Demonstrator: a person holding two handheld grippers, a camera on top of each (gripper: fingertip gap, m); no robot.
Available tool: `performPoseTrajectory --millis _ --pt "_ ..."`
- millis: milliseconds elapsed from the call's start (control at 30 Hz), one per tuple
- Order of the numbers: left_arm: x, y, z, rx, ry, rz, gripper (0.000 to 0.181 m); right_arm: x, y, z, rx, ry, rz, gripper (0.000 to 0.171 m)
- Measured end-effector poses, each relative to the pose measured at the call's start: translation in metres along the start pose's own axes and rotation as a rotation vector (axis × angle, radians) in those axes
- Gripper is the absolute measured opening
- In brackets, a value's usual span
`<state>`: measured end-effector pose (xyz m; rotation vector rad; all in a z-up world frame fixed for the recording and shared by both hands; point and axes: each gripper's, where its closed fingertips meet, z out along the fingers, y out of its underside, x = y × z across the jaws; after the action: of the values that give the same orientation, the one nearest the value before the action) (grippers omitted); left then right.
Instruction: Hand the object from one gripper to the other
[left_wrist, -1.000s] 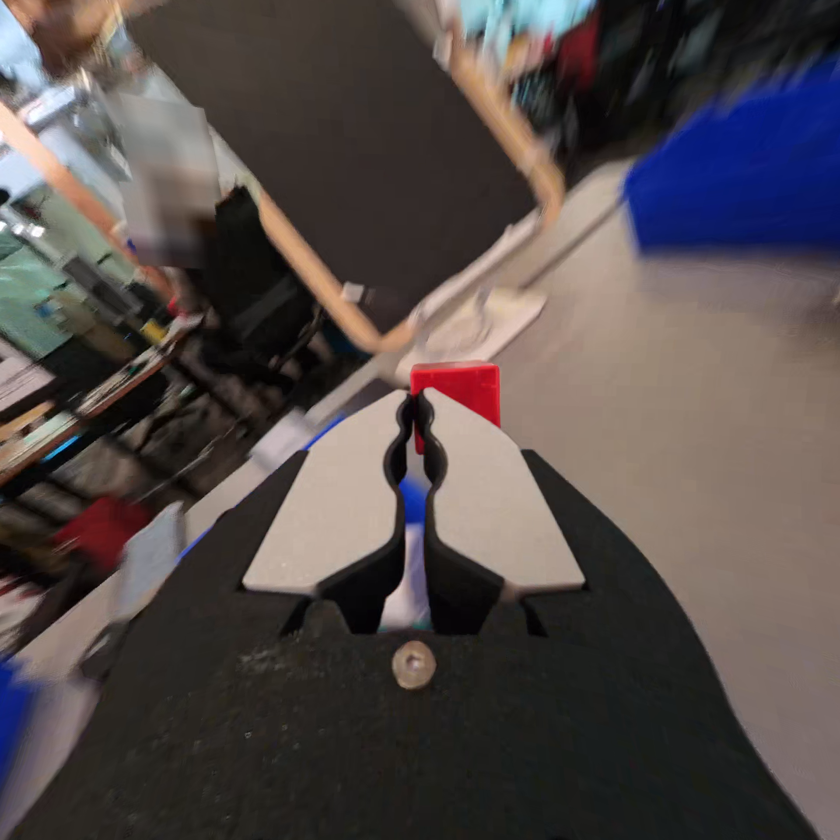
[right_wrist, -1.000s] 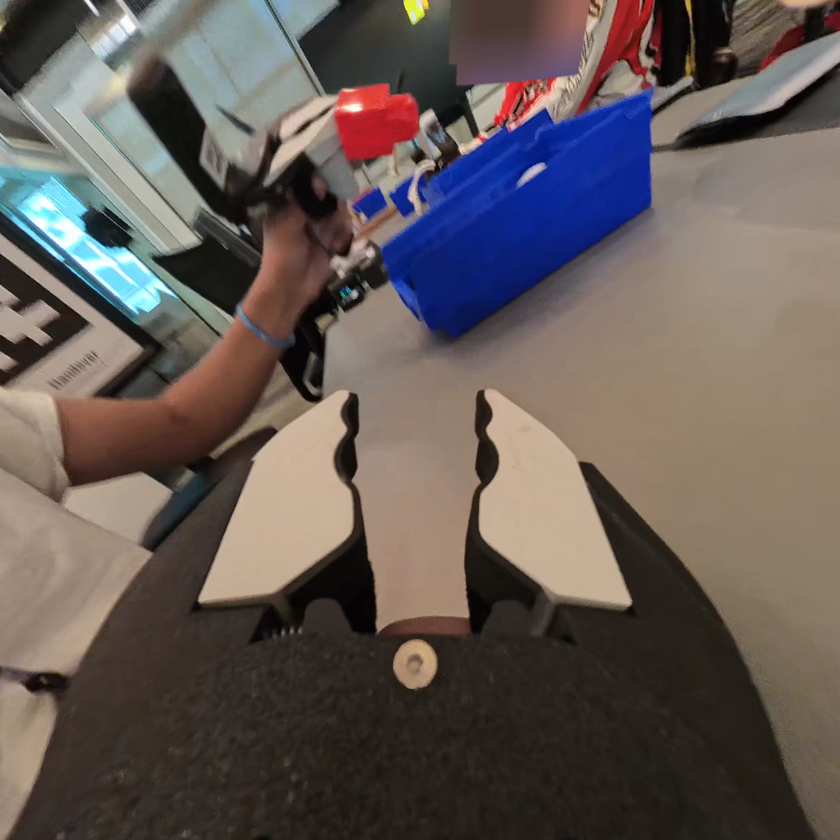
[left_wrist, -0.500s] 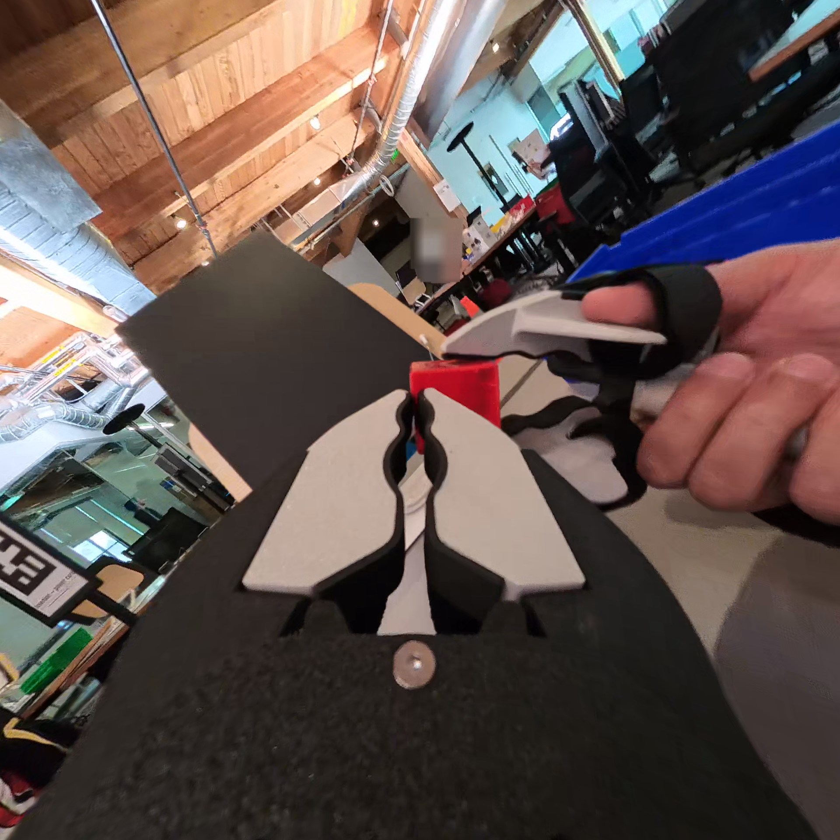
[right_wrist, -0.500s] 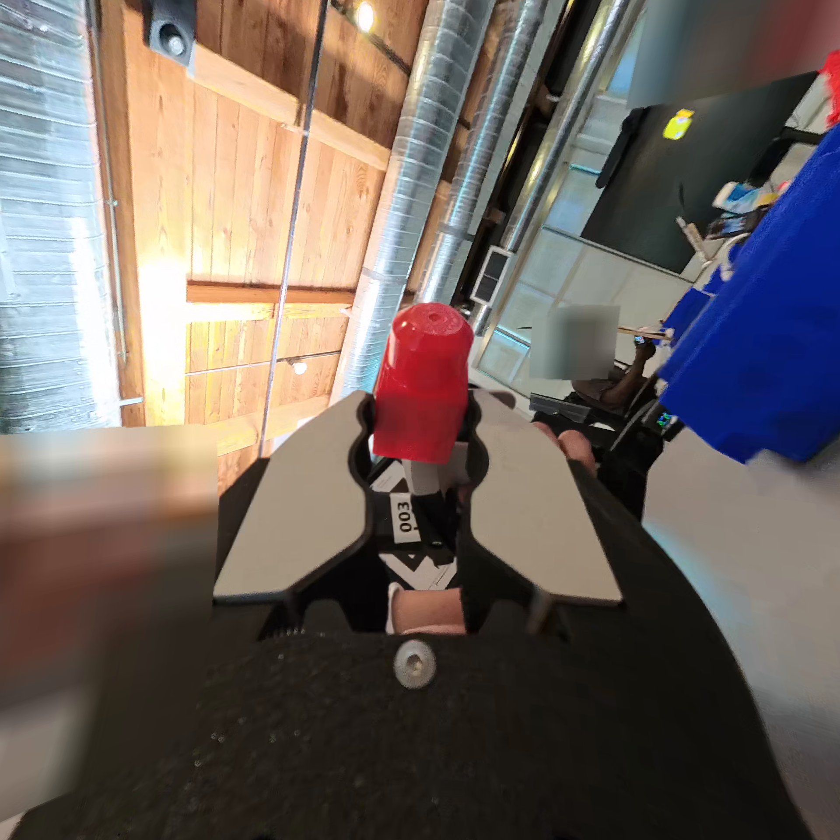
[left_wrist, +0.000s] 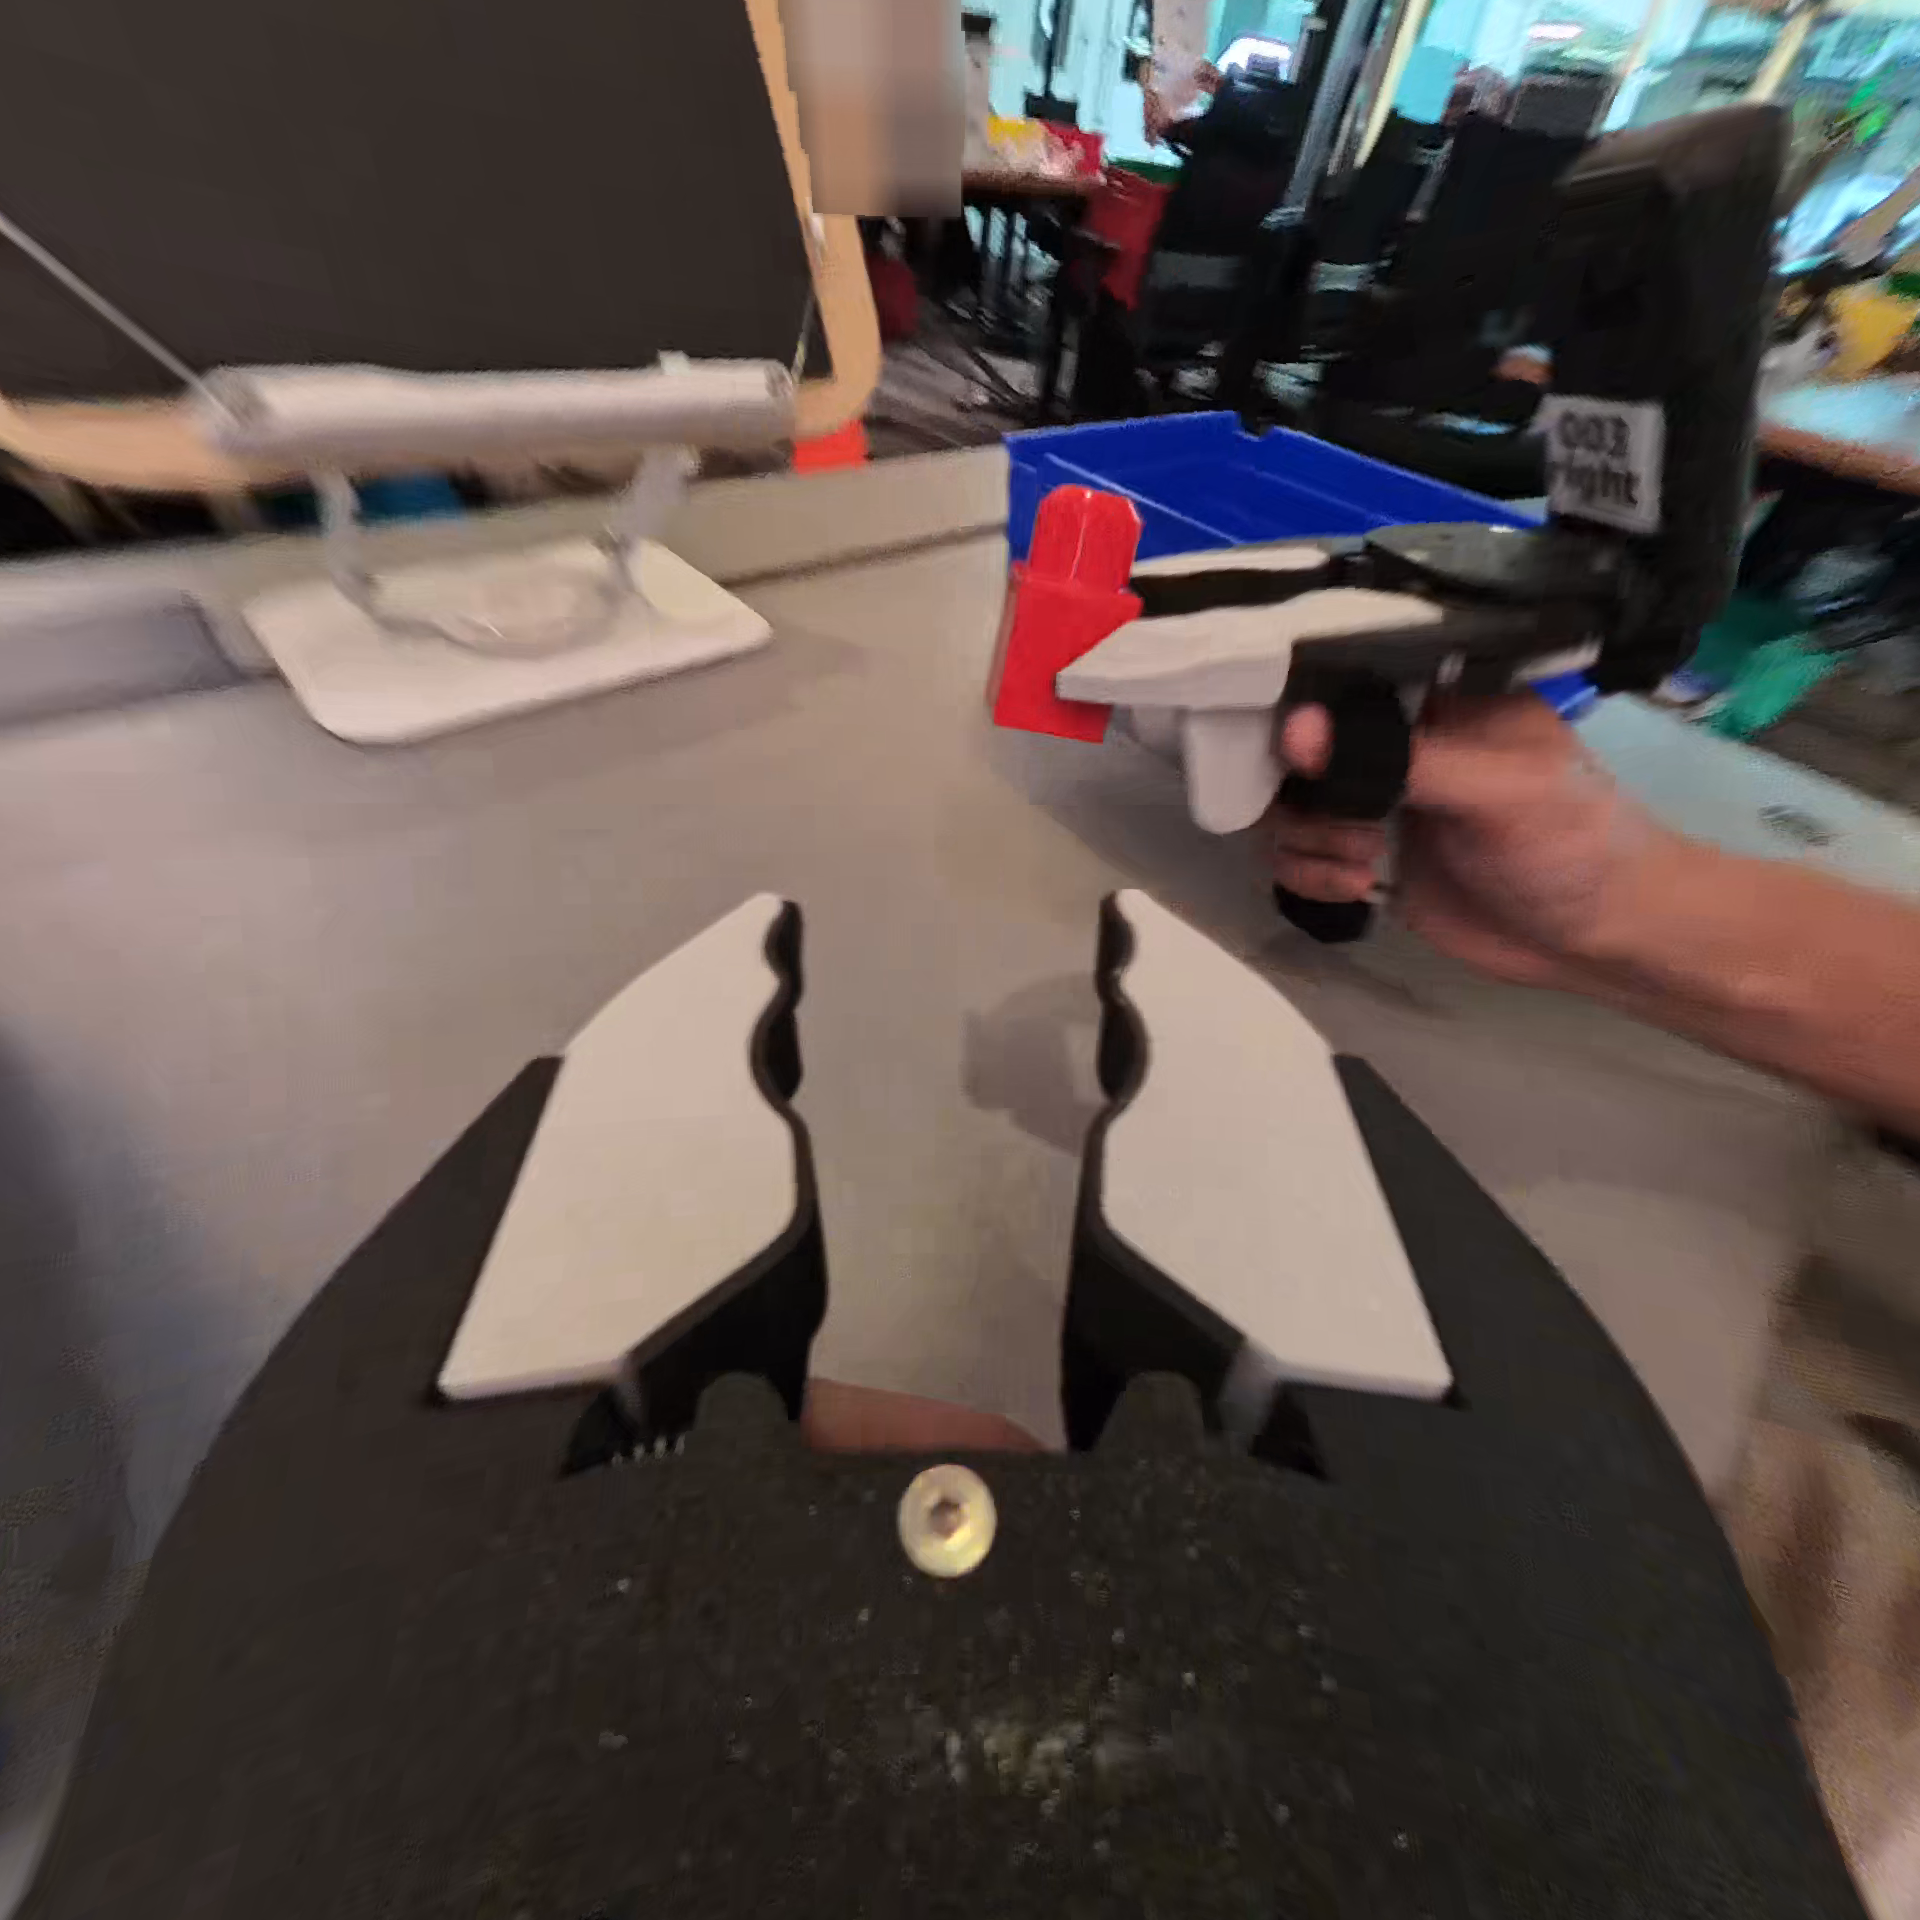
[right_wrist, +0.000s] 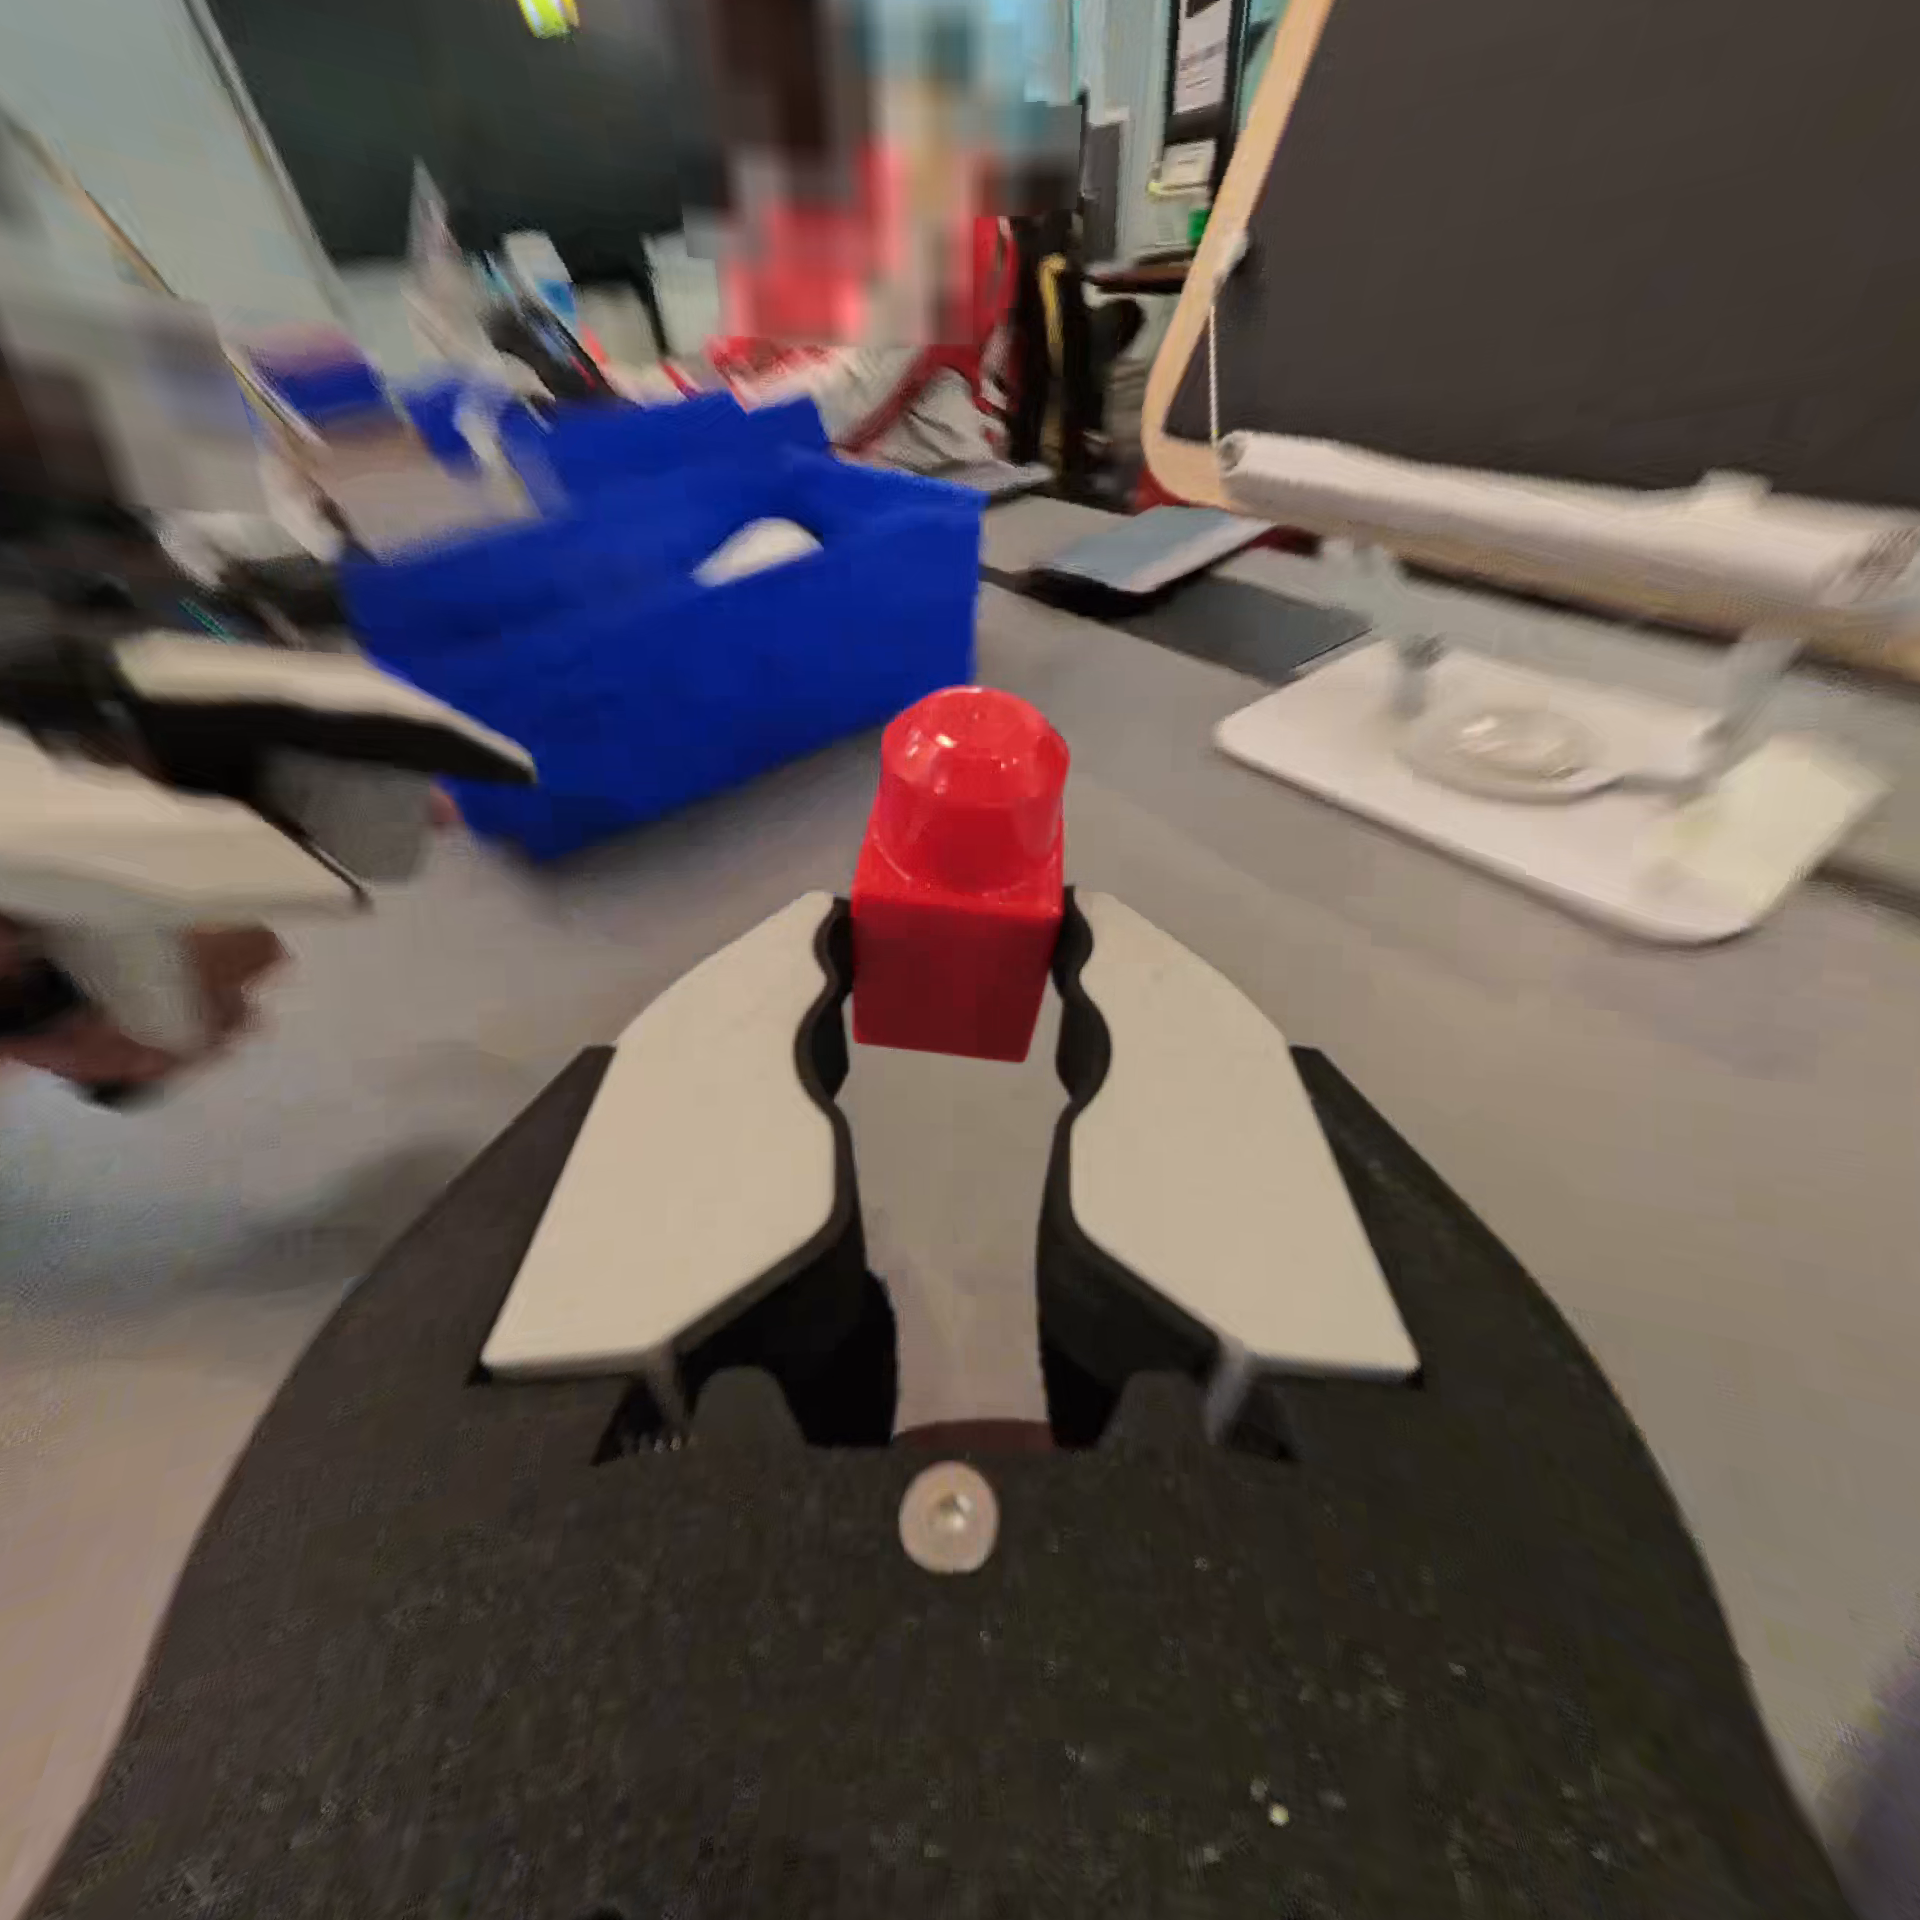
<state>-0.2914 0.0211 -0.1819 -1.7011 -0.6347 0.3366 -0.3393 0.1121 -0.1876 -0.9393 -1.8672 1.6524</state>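
Red plastic marks the change: the small red block (right_wrist: 956, 935), a cube with a rounded stud on top, now sits clamped between the fingertips of the right gripper (right_wrist: 956, 951), upright and carried in the air above the grey tabletop (right_wrist: 1455, 1143). Half a second ago the left gripper (left_wrist: 943, 935) was pinching it while the right one closed in; now the left gripper's fingers stand wide apart with nothing between them, only bare table showing through the gap.

From the left wrist view the right gripper (left_wrist: 1081, 649) appears off to the right, held in a hand (left_wrist: 1486, 831), with the block (left_wrist: 1060, 623) sticking out past its tips in front of the blue bin (left_wrist: 1247, 478). The two tools are well apart, so the release looks clean.

That means the handover itself reads as done: the block has passed from left to right. Nothing more seems required, unless a return pass is wanted. The white stand (right_wrist: 1538, 790) on the far side plays no part.
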Motion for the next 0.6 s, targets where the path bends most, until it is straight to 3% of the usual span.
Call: performPoseTrajectory --millis 133,267,367,600 --pt "0.008 0.015 0.008 -0.145 0.144 -0.154 0.082 -0.026 0.002 0.007 -0.068 0.164 -0.525 0.037" --pt "0.013 0.016 0.006 -0.159 0.202 -0.225 0.080 -0.055 0.014 0.017 -0.140 0.280 -1.052 0.037" --pt "0.009 0.018 0.006 -0.173 0.182 -0.186 0.074 -0.070 0.027 0.024 -0.192 0.252 -1.129 0.037" --pt "0.007 0.026 0.006 -0.197 0.117 0.025 0.032 -0.079 0.030 0.026 -0.226 0.248 -1.186 0.037"
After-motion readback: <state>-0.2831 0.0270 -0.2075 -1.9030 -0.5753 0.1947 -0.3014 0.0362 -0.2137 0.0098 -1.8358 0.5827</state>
